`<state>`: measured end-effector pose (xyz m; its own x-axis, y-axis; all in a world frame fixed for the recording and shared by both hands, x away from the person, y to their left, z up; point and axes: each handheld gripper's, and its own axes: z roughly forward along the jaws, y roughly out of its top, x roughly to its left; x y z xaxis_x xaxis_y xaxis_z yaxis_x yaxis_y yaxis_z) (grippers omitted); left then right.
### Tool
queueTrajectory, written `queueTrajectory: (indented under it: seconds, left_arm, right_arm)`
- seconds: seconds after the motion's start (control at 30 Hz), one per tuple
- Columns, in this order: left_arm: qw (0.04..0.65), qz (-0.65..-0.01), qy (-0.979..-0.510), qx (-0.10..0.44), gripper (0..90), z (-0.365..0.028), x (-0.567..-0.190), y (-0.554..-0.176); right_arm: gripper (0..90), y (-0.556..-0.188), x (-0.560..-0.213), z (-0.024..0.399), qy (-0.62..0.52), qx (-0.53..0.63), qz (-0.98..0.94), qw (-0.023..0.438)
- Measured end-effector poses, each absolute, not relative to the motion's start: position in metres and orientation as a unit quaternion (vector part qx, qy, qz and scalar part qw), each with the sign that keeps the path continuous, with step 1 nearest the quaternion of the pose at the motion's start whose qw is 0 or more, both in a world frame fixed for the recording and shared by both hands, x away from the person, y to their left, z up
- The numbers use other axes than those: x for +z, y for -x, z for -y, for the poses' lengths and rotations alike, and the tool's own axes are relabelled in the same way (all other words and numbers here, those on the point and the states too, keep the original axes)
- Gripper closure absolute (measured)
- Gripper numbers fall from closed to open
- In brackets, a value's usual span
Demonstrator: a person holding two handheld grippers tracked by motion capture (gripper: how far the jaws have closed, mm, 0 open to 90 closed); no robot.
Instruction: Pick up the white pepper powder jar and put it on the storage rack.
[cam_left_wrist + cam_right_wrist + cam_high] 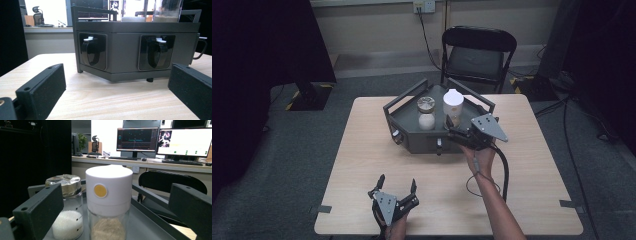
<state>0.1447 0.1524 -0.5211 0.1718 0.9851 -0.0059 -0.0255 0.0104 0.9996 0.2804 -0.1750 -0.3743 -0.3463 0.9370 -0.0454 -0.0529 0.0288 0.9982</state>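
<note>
While the right gripper (pixel 451 126) hangs over the near edge of the dark tray (pixel 409 114), its jaws stand wide on either side of the white-capped jar (pixel 108 202), not yet touching it. That jar stands upright in the tray toward its right, just beside a second jar with a foil-wrapped lid (pixel 65 205) holding white grains. The white-capped jar looks to be clear and rigid, part-filled with a tan powder, so I would judge it fairly light but smooth and apt to slip. The clear body below the cap seems the safer place to pinch, since the cap (pixel 109 187) may lift or turn. The right forearm reaches forward across the surface (pixel 362 165), wrist level, the gripper aimed horizontally at the jar. The left gripper (pixel 396 186) rests low near the front edge of the surface, jaws spread and empty, pointing at the tray's front panel (pixel 125 53) from well back.
</note>
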Motion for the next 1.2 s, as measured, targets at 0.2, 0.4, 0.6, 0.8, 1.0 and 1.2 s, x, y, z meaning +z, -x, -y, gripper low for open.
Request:
queueTrajectory:
  seconds: [0.2, 0.4, 0.6, 0.8, 1.0, 1.2]
  left_arm:
    - [0.55, -0.45, -0.533, 0.46, 0.8, -0.152, -0.521, -0.145]
    - [0.55, -0.451, -0.532, 0.46, 0.8, -0.152, -0.521, -0.145]
    - [0.55, -0.451, -0.532, 0.46, 0.8, -0.152, -0.521, -0.145]
    - [0.55, -0.451, -0.532, 0.46, 0.8, -0.152, -0.521, -0.145]
    - [0.55, -0.451, -0.532, 0.46, 0.8, -0.152, -0.521, -0.145]
    - [0.549, -0.451, -0.532, 0.46, 0.8, -0.152, -0.521, -0.145]
  right_arm:
    - [0.0, -0.27, -0.378, 0.181, -0.38, 0.587, -0.576, 0.425]
    - [0.0, -0.26, -0.382, 0.186, -0.382, 0.587, -0.575, 0.423]
    - [0.0, -0.25, -0.389, 0.19, -0.382, 0.589, -0.57, 0.426]
    - [0.0, -0.24, -0.393, 0.194, -0.38, 0.593, -0.57, 0.422]
    - [0.0, -0.229, -0.399, 0.196, -0.38, 0.595, -0.569, 0.423]
    - [0.0, -0.22, -0.403, 0.198, -0.384, 0.598, -0.565, 0.42]
